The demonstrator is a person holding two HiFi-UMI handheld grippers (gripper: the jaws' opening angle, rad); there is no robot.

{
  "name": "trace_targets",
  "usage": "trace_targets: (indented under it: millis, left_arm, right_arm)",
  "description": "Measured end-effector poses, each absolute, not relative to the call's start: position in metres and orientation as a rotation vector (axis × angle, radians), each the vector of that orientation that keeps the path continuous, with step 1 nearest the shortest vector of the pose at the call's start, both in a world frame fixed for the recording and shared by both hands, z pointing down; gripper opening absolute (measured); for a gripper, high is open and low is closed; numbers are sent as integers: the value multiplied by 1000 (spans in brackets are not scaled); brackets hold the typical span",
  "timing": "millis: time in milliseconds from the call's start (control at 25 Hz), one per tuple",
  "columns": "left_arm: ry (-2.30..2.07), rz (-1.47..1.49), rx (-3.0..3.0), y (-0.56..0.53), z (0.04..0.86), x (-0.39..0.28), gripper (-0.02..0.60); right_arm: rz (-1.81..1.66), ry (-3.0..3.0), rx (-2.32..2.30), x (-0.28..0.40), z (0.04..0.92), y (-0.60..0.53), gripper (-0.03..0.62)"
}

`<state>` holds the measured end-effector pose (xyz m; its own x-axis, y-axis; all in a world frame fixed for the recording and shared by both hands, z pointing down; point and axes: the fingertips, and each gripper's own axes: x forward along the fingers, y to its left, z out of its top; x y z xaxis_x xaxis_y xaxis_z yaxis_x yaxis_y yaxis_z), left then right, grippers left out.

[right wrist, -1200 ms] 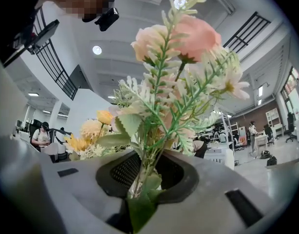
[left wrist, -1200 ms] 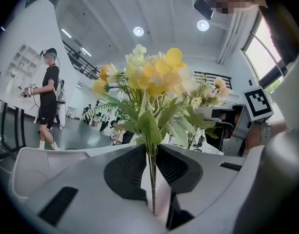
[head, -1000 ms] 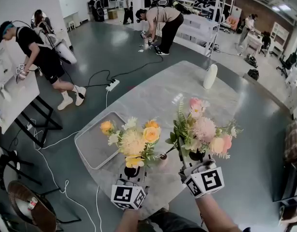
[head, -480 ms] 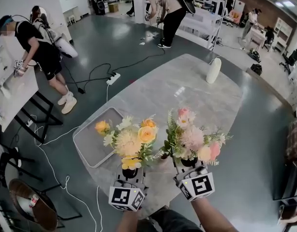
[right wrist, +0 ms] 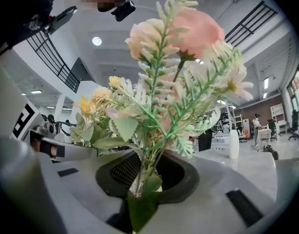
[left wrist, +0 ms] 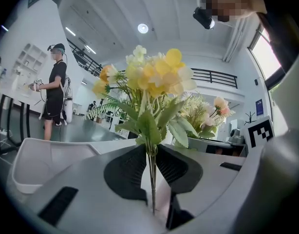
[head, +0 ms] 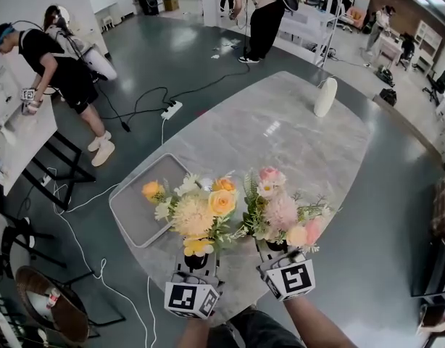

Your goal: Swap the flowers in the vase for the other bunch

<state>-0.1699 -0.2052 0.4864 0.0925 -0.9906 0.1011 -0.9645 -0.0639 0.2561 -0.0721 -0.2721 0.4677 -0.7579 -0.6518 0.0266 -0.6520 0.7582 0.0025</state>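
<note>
Clamping the yellow bunch (head: pixel 197 210) in the left tool (left wrist: pixel 152 172), with the pads closed tight on its thin, wire-like stems just below the lowest leaves. Clamping the pink bunch (head: pixel 284 210) likewise in the right tool (right wrist: pixel 144 177), with the jaws drawn in on a thicker cluster of stems and a leaf caught low in the grip. Holding both bunches upright, side by side and nearly touching at the blooms, above the near edge of the marble counter (head: pixel 280 133). Leaving the white vase (head: pixel 325 96) well apart at the far end of that counter, upright and apparently empty, though too small in the head view to be sure of its mouth. Noting also a grey tray (head: pixel 135 209) at the counter's left side, just beside the yellow bunch.

Judging by the plastic sheen of the leaves and fern sprigs: artificial flowers, so very light, bulky at the top only in looks, and not bruising like fresh ones. Expect springy stems, bending rather than snapping, and smooth enough to twist or slide in a loose pinch. Best taken low on the bundled stems, under the foliage, as now, and never by the heads, for fear of splaying them or pulling them off. Keep the stems gathered as one bundle for a narrow vase neck. Go gently at the vase: tall, slim and probably light, so likely to tip at a sideways nudge.
</note>
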Motion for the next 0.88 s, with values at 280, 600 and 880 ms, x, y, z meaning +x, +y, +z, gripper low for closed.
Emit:
trace_targets:
  millis: [280, 600, 880]
  left_arm:
    - [-1949, -151, 2100, -203, 488, -168, 72]
    - [-1943, -147, 2096, -203, 487, -169, 72]
    - [-1935, -156, 2101, -203, 486, -169, 72]
  right_arm:
    - [0, -2903, 1061, -73, 476, -270, 101]
    - [-4, -2907, 1027, -75, 475, -269, 111]
    - [13, -2885, 1007, -76, 475, -266, 160]
